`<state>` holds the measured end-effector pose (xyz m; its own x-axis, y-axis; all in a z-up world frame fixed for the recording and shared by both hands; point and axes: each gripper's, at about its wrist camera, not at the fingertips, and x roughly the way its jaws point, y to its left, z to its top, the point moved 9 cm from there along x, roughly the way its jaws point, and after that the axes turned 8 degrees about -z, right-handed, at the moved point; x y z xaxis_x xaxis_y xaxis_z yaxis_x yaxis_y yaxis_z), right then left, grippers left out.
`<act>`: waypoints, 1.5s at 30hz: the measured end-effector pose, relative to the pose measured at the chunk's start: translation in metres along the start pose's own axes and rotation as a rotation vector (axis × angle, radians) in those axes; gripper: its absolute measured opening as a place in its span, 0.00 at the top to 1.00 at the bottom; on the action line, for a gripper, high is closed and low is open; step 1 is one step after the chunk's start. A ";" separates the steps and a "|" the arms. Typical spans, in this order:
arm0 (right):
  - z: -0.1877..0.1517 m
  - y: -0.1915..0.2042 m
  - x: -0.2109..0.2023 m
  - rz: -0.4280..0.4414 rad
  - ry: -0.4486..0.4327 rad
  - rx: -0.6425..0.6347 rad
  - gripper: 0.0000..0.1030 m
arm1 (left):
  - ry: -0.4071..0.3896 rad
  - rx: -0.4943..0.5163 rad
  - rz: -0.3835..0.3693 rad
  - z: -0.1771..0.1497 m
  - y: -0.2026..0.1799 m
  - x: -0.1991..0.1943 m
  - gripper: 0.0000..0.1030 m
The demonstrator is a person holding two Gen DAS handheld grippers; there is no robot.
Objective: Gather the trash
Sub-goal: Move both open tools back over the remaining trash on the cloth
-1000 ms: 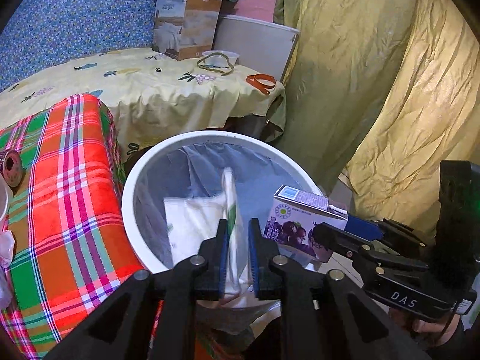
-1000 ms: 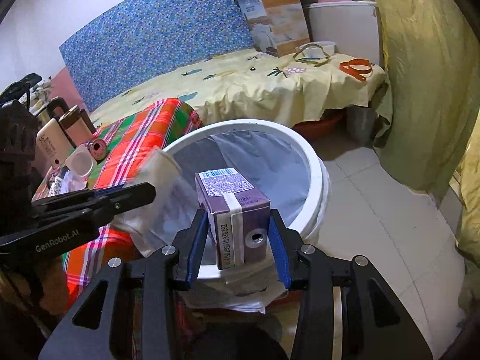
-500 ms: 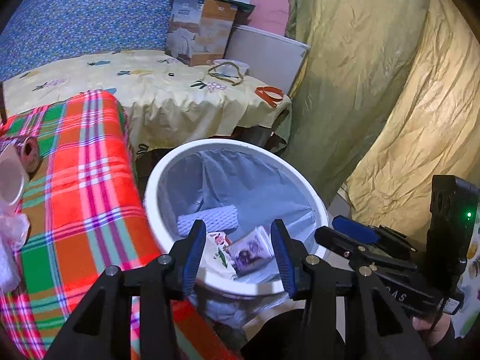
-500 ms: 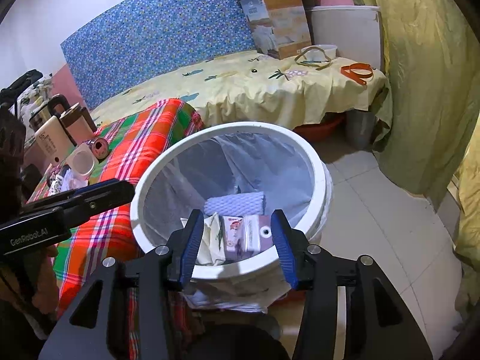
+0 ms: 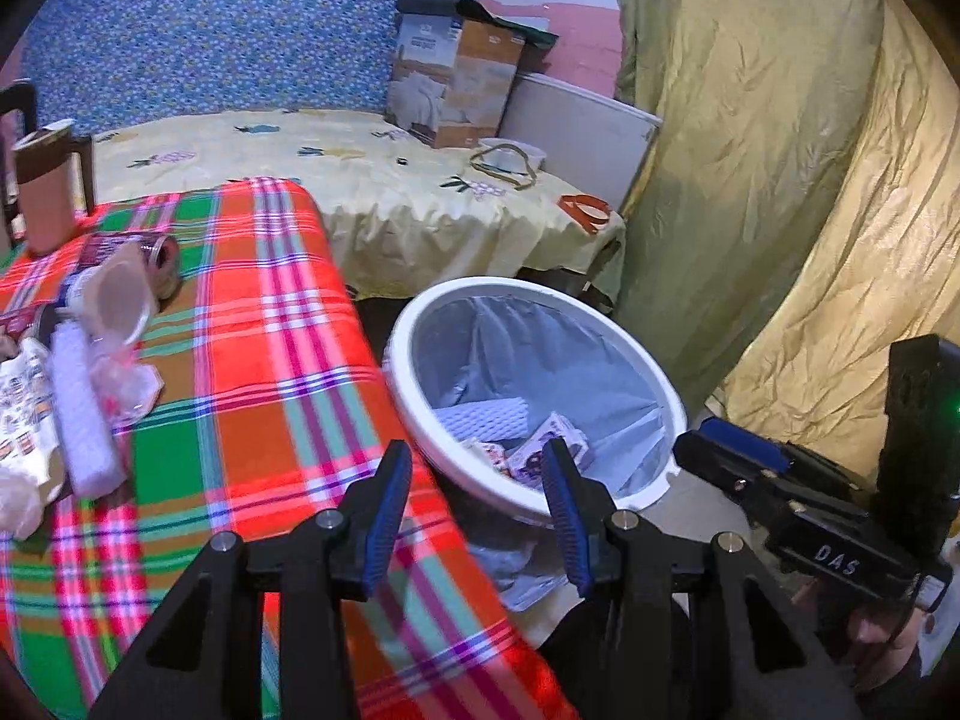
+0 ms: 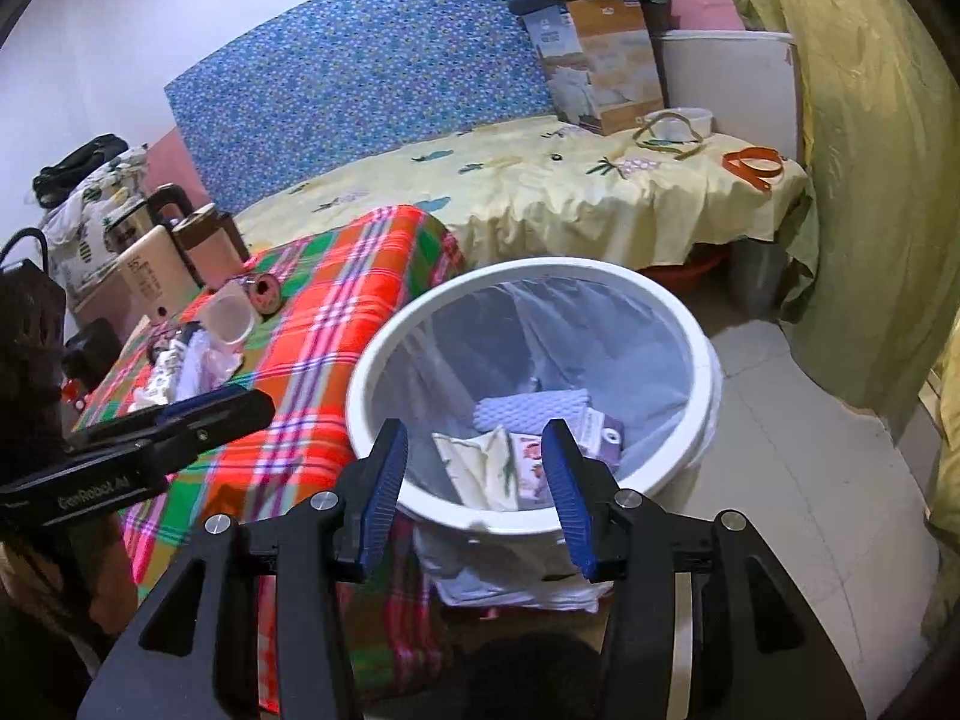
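A white trash bin (image 6: 699,354) with a grey liner stands on the floor beside the plaid-covered table (image 5: 258,372). Inside lie a purple juice carton (image 6: 603,429), a white wrapper (image 6: 480,465) and a white foam sleeve (image 6: 528,405). The bin also shows in the left wrist view (image 5: 654,378). My left gripper (image 5: 477,510) is open and empty over the table's edge, left of the bin. My right gripper (image 6: 477,480) is open and empty above the bin's near rim. More trash lies on the table: a plastic cup (image 5: 117,300), a foam sleeve (image 5: 81,414), a can (image 5: 159,255).
A bed with a yellow sheet (image 5: 372,204) stands behind the table, with a cardboard box (image 5: 450,90) on it. Yellow-green curtains (image 5: 750,150) hang at the right. A brown mug (image 5: 45,192) and kettles (image 6: 156,264) stand at the table's far side.
Both grippers opened and dropped the white wrapper and the juice carton into the bin. The left gripper then swung left toward the table; the right backed off slightly.
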<state>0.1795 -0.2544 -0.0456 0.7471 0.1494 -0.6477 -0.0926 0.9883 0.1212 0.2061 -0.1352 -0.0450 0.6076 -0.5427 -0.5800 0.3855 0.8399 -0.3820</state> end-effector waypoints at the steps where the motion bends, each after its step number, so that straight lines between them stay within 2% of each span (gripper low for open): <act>1: 0.000 0.004 -0.001 0.010 -0.001 -0.005 0.53 | -0.005 -0.002 0.009 -0.002 0.003 -0.004 0.55; 22: -0.016 0.074 -0.002 0.160 0.037 -0.106 0.53 | -0.051 -0.078 0.133 -0.036 0.057 -0.061 0.55; 35: -0.019 0.101 -0.002 0.208 0.050 -0.151 0.53 | -0.106 -0.165 0.257 -0.045 0.112 -0.106 0.55; 45: -0.016 0.116 0.001 0.228 0.055 -0.176 0.53 | -0.144 -0.239 0.343 -0.044 0.155 -0.126 0.55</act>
<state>0.1584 -0.1392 -0.0442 0.6573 0.3651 -0.6593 -0.3704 0.9184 0.1394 0.1581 0.0628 -0.0626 0.7695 -0.2121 -0.6023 -0.0163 0.9364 -0.3506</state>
